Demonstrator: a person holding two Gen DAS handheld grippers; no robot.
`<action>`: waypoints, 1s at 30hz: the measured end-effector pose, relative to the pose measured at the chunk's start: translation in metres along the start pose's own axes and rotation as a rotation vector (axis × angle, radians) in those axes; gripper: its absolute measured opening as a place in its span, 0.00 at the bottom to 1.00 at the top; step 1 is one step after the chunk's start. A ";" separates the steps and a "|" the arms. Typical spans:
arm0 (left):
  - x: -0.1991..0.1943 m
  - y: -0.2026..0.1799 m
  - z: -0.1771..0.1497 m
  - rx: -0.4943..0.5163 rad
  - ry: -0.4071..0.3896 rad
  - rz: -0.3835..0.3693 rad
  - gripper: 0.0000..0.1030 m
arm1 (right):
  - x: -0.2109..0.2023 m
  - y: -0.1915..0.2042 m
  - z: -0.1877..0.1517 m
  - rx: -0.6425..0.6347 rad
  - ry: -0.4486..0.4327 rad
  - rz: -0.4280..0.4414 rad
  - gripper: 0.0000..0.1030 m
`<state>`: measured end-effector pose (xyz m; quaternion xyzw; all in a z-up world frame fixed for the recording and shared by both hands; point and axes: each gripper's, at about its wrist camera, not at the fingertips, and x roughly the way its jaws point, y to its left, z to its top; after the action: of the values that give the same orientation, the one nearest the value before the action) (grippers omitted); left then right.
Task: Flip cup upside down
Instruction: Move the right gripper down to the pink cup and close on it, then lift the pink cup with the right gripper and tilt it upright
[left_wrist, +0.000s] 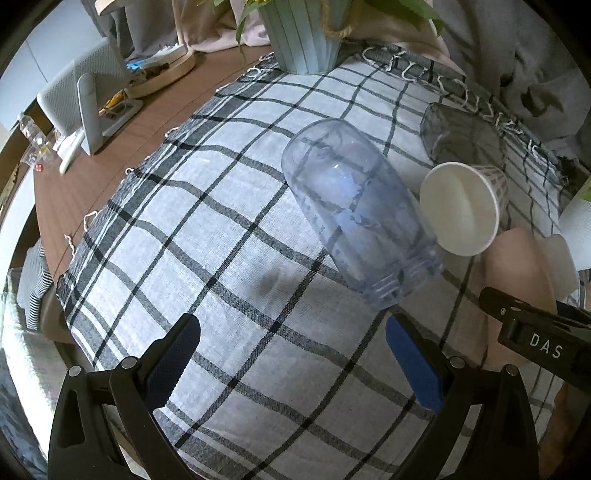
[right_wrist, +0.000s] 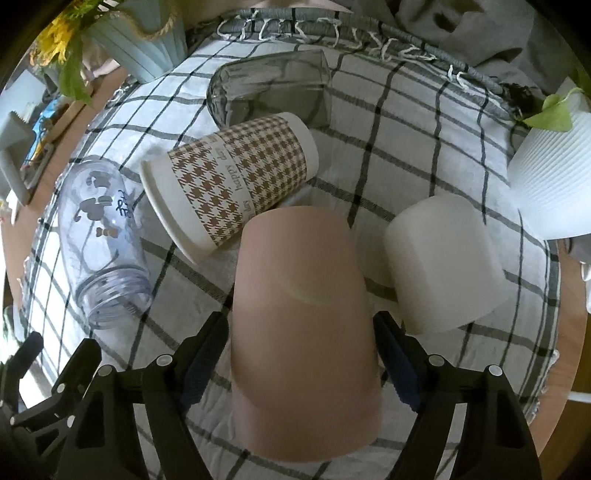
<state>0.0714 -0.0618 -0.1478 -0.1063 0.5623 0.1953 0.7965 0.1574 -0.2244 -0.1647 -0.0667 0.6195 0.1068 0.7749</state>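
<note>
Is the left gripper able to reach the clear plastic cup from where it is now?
Probably yes. The left gripper is open, and the clear cup lies on its side just ahead, slightly right. Only bare cloth lies between them. The paper cup sits beyond it, not in the way.

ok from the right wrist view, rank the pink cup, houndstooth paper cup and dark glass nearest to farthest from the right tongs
1. Pink cup, between the right tongs.
2. Houndstooth paper cup, lying on its side just beyond, to the left.
3. Dark glass, lying behind the paper cup, near the cloth's far edge.
</note>
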 end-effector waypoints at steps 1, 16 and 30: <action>0.001 0.000 0.000 0.004 0.000 0.003 0.99 | 0.002 0.000 0.000 0.003 0.006 0.002 0.74; -0.003 0.000 0.006 0.084 -0.010 0.008 0.99 | -0.010 -0.010 -0.011 0.084 -0.023 -0.005 0.69; -0.016 0.022 0.013 0.236 -0.016 -0.045 0.99 | -0.057 0.006 -0.035 0.239 -0.111 -0.031 0.69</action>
<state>0.0682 -0.0396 -0.1270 -0.0227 0.5724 0.1106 0.8122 0.1105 -0.2315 -0.1174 0.0225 0.5827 0.0238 0.8120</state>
